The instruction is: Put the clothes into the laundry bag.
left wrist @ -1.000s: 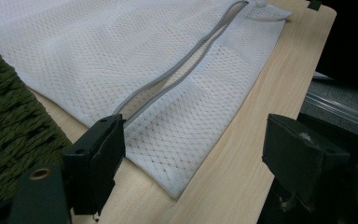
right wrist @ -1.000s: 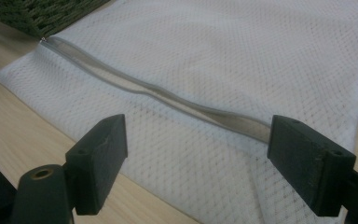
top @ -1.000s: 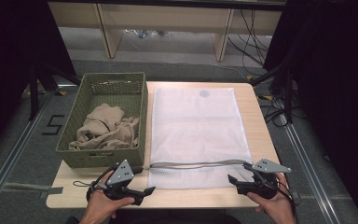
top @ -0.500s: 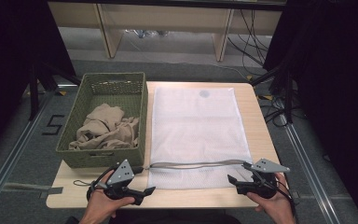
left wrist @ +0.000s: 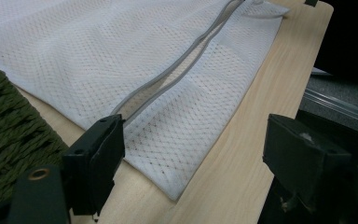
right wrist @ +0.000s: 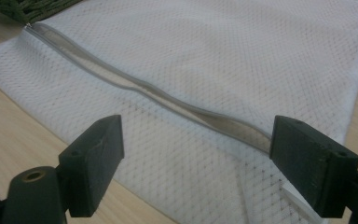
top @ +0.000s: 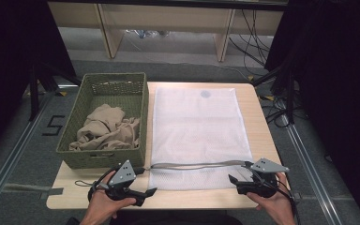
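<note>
Both grippers, left gripper (top: 151, 191) and right gripper (top: 233, 179), are gaping wide, empty; white mesh laundry bag's grey zipper (top: 197, 165) is lying crosswise just ahead of both jaws (right nearer).

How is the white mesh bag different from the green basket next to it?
The bag lies flat and white on the table; the basket is green, woven and has upright walls. The bag looks empty, its grey zipper partly open; the basket holds crumpled beige cloth. Both sit side by side on the table.

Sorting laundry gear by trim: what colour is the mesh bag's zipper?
Grey, on a white mesh bag; the zipper shows best in the right gripper view.
</note>
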Motion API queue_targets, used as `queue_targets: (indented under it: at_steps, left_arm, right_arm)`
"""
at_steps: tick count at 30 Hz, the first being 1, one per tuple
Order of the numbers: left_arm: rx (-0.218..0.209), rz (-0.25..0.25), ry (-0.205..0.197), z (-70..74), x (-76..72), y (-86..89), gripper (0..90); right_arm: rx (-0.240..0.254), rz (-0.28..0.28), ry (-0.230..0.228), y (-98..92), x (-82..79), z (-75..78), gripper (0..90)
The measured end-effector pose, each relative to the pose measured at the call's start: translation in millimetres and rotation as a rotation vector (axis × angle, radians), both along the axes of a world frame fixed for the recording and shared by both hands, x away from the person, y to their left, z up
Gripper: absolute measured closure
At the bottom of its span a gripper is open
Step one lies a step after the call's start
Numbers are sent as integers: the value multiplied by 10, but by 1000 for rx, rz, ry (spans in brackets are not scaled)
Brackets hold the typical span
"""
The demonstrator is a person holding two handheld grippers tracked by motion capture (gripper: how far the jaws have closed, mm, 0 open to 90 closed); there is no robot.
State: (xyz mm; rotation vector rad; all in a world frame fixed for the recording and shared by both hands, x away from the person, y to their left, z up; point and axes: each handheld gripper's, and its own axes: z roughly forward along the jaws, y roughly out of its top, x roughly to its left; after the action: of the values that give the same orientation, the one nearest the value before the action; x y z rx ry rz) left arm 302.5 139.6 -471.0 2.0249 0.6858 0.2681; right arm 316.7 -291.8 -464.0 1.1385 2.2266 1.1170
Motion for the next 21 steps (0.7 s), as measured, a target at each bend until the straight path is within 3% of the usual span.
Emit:
queue_targets:
  at_steps: [8,9,11,14,15,16,18,19,21]
  left_arm:
    - [-17,-4,-1,-4,12,-9,204]
    - [-9,-8,2,-3,13,-7,204]
    - [0,-3,0,-2,7,-10,203]
    - [1,-5,3,-4,12,-14,200]
    - [-6,-1,4,-7,11,-19,200]
    - [-7,0,4,-7,11,-21,200]
    - [19,-2,2,-1,18,-11,200]
    - [20,-4,3,0,18,-10,200]
    - [19,-4,4,0,19,-10,200]
  right_arm:
    - [-94,-29,-4,-1,106,-29,206]
    - [-125,-30,2,-29,170,-54,220]
    - [-122,-52,32,-41,202,-67,254]
    - [-171,-44,30,-93,280,-110,280]
    - [-169,-70,57,-94,285,-106,279]
    - [-199,-46,24,-124,327,-122,277]
    - [-221,-82,49,-130,357,-128,278]
    - [-255,-70,25,-154,400,-145,284]
    - [-280,-89,33,-166,453,-158,292]
